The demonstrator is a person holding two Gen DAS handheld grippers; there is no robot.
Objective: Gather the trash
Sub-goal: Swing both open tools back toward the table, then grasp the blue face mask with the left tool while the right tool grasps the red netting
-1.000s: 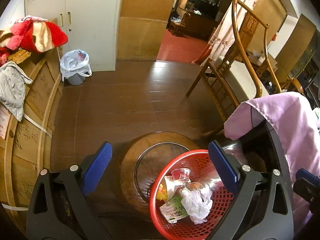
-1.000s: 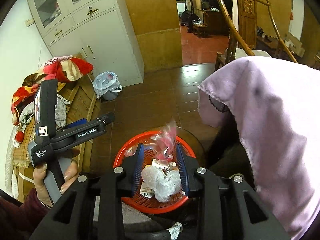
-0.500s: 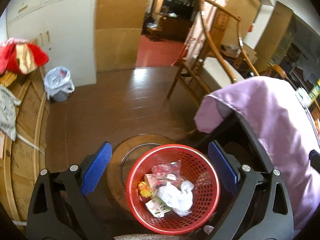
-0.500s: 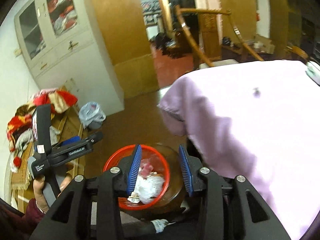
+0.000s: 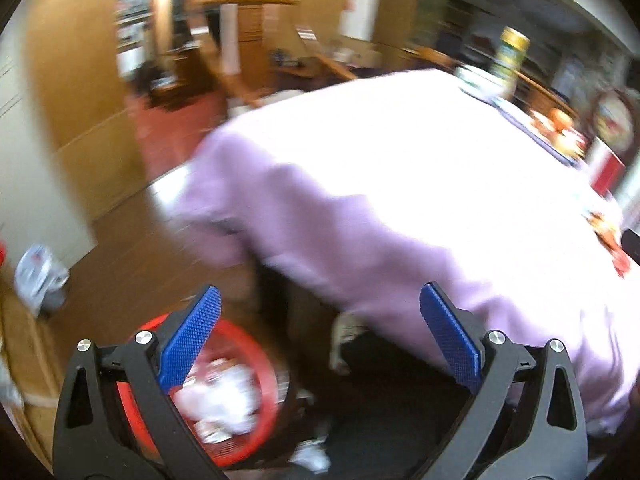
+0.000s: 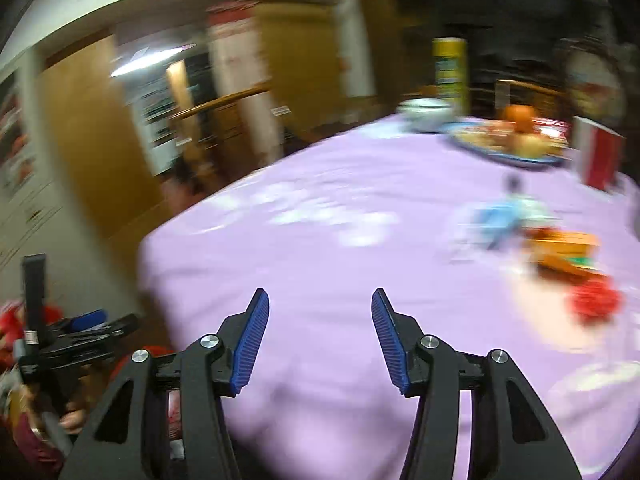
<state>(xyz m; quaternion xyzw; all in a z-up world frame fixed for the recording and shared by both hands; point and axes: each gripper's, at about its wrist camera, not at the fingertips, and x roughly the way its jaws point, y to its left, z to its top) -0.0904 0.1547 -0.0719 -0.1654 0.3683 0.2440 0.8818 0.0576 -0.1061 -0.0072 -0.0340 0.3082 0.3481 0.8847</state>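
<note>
- The right gripper [image 6: 320, 334] is seen with its jaws opening, about half spread; nothing is held between the blue pads [image 6: 252, 344].
- Beneath and ahead of it the lilac tablecloth [image 6: 320, 216] is spread out.
- Ahead and to its right, well apart from the pads, blurred litter is seen on the cloth: a pale blue wrapper [image 6: 498, 220], an orange packet [image 6: 568, 254] and a red crumpled scrap [image 6: 592, 304].
- Farther ahead on the right, a blue plate [image 6: 508, 152] with fruit is made out beside a tall yellow can [image 6: 450, 70].
- To its lower left, the left gripper [image 6: 86, 324] is seen in a hand [image 6: 70, 416].
- In its own view the left gripper [image 5: 320, 340] is shown wide open, and nothing is gripped.
- Below its left pad [image 5: 192, 340], the red basket [image 5: 264, 360] is seen on the floor, holding white and pink rubbish [image 5: 224, 396]; details are lost to blur.
- Ahead and to its right, the table's draped cloth [image 5: 400, 184] fills the view.
- Far to its left, a small bin lined with a white bag [image 5: 38, 276] is seen.
</note>
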